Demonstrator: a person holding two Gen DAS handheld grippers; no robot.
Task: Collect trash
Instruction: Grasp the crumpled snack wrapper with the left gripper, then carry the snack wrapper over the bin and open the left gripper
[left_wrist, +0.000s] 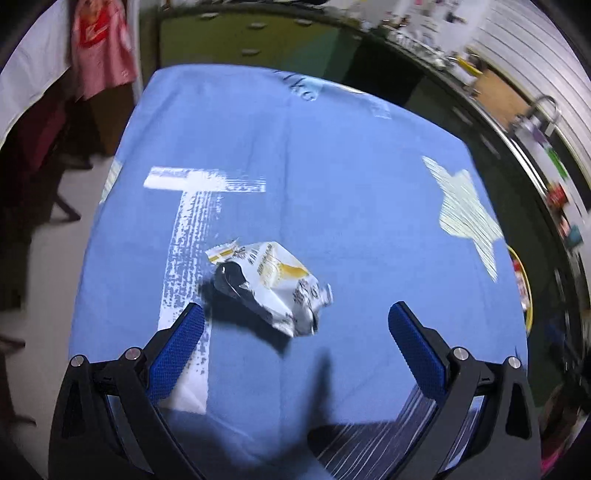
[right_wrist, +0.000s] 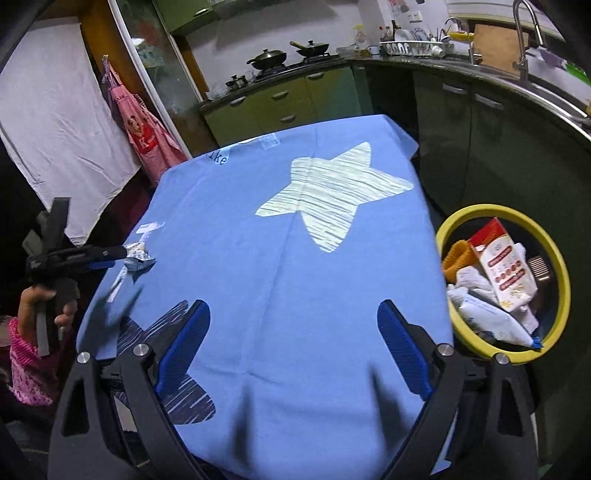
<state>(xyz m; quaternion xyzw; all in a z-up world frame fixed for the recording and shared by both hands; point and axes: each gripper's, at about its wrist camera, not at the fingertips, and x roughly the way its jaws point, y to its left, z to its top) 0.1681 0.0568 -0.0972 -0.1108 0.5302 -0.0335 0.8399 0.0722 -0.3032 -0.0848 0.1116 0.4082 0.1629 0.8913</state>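
A crumpled white, black and yellow wrapper (left_wrist: 269, 286) lies on the blue star-print tablecloth (left_wrist: 332, 184). My left gripper (left_wrist: 295, 310) is open and points down at it, with the wrapper just ahead of and between the blue fingertips, untouched by the pads. The right wrist view shows that left gripper (right_wrist: 118, 258) at the table's left edge beside the wrapper (right_wrist: 142, 260). My right gripper (right_wrist: 293, 306) hangs open over bare cloth with nothing between its fingers. A yellow-rimmed trash bin (right_wrist: 554, 258) stands right of the table.
The bin holds a red-and-white carton (right_wrist: 502, 262), a wipes packet and other trash. A person's hand (right_wrist: 37, 299) grips the left tool. Green cabinets (right_wrist: 280, 99), a stove with pots and a sink counter (right_wrist: 546, 88) ring the table. A pink apron (right_wrist: 144, 136) hangs at left.
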